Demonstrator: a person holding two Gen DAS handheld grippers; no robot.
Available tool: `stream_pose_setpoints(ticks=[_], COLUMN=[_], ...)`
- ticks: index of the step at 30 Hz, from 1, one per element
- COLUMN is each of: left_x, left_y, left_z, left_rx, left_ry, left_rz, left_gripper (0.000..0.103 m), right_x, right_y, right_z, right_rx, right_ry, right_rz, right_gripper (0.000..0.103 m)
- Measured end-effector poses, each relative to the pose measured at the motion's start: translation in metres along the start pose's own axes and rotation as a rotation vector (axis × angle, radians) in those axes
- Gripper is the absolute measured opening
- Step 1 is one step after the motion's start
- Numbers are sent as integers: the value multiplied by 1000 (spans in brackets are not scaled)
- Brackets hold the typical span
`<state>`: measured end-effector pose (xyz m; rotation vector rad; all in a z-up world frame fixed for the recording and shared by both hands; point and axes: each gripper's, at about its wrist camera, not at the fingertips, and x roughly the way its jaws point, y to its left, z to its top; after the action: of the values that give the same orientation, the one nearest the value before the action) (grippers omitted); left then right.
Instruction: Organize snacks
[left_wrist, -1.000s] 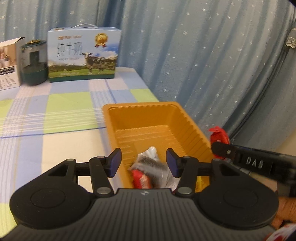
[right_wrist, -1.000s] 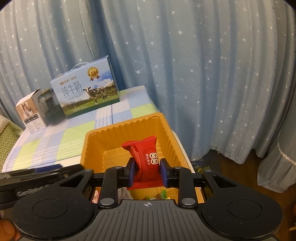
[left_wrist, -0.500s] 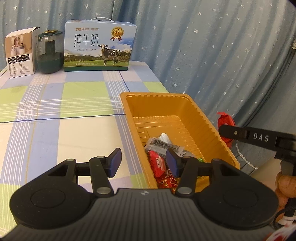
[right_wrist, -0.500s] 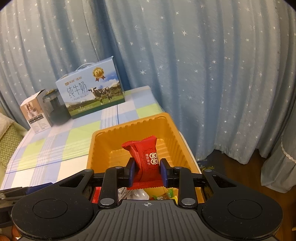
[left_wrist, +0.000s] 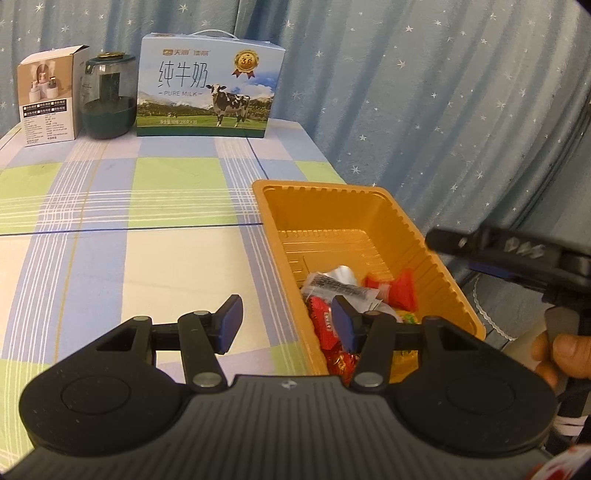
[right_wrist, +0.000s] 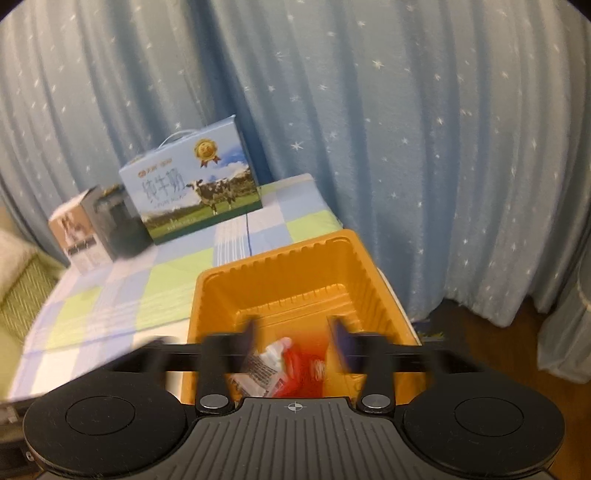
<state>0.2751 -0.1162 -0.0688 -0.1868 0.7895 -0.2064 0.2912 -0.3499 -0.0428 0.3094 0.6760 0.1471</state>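
An orange plastic tray (left_wrist: 388, 210) sits at the table's right edge and holds several wrapped snacks. A red snack packet (left_wrist: 400, 290) lies on top of the pile beside a silver and black wrapper (left_wrist: 338, 284). My left gripper (left_wrist: 286, 323) is open and empty, low over the tray's near left wall. My right gripper (right_wrist: 293, 341) is open above the tray (right_wrist: 280, 266), with the red packet (right_wrist: 306, 373) lying below it. The right gripper's finger (left_wrist: 461, 242) shows beyond the tray's right wall in the left wrist view.
A blue milk carton box (left_wrist: 207, 86), a dark green jar (left_wrist: 107, 101) and a small white box (left_wrist: 50, 98) stand at the table's far end. A checked cloth (left_wrist: 129, 221) covers the table. Blue starred curtains (left_wrist: 424, 92) hang behind and to the right.
My right gripper has opened and let go of the red packet, which now lies in the tray. My left gripper has drawn back to the left.
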Motion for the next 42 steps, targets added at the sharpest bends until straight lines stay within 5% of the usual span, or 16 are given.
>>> stream_pose_setpoints(ticks=[14, 26, 42], left_x=[-31, -100, -191], left_y=[12, 17, 15], left_z=[-18, -34, -58], left_rx=[-23, -54, -56], left_ry=[-15, -76, -137], left_rz=[45, 126, 182], left_gripper=[75, 100, 103], right_x=[-36, -93, -161], right_y=[-16, 9, 55], right_z=[-30, -54, -80], right_rx=[68, 70, -13], right_ry=[48, 49, 36], right_rz=[-54, -21, 19], right_gripper=[79, 79, 79])
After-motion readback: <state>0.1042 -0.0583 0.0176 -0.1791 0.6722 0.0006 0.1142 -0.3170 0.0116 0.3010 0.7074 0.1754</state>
